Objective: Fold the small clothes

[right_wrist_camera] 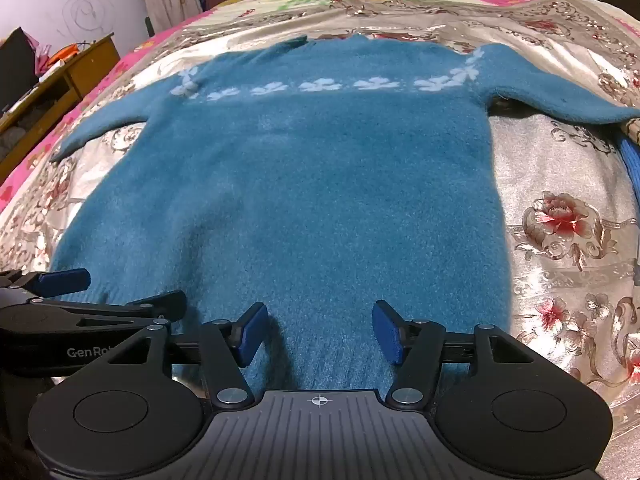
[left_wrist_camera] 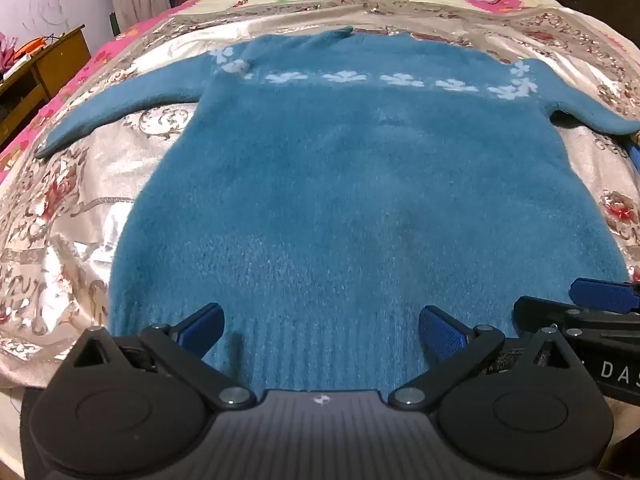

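One sweater [left_wrist_camera: 352,184] lies flat before two open tools [left_wrist_camera: 322,334] [right_wrist_camera: 320,332].

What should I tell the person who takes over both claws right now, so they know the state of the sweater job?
Left claw: open, empty, at the sweater's bottom hem, toward its left side.
Right claw: open, empty, at the same hem, further right.
The blue sweater lies flat on the floral bedspread, neck away from you, both sleeves spread out to the sides.
Done: the sweater is laid out; no fold is visible.
Left: all folding. Probably grip the hem or bring in the sleeves first, then fold the body.
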Demonstrator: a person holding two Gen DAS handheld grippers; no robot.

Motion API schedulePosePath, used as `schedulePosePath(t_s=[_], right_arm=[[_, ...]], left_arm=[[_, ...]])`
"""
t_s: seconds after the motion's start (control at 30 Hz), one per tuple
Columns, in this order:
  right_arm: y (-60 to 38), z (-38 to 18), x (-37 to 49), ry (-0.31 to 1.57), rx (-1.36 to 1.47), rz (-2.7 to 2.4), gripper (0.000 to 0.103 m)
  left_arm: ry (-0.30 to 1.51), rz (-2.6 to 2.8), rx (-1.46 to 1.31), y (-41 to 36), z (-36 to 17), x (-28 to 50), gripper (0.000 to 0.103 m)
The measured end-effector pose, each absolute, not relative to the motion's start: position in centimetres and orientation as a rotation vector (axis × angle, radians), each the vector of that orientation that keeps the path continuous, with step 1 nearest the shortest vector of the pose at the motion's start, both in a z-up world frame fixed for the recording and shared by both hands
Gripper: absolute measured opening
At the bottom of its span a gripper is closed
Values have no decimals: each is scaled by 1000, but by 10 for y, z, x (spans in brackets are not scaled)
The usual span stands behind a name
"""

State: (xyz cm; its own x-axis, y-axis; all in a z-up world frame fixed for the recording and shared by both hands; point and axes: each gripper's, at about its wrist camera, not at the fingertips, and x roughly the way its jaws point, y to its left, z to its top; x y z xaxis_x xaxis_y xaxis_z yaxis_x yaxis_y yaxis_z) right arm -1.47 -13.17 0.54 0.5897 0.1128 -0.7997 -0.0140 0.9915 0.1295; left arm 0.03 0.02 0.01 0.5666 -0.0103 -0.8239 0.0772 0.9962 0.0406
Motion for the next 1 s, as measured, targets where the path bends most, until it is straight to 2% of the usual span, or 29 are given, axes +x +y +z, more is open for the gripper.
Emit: schedulePosePath(t_s=[1.0], right_arm=[[-137, 5, -17, 929, 119, 54, 61]], left_arm=[[981, -55, 55, 2, -3, -1, 103]])
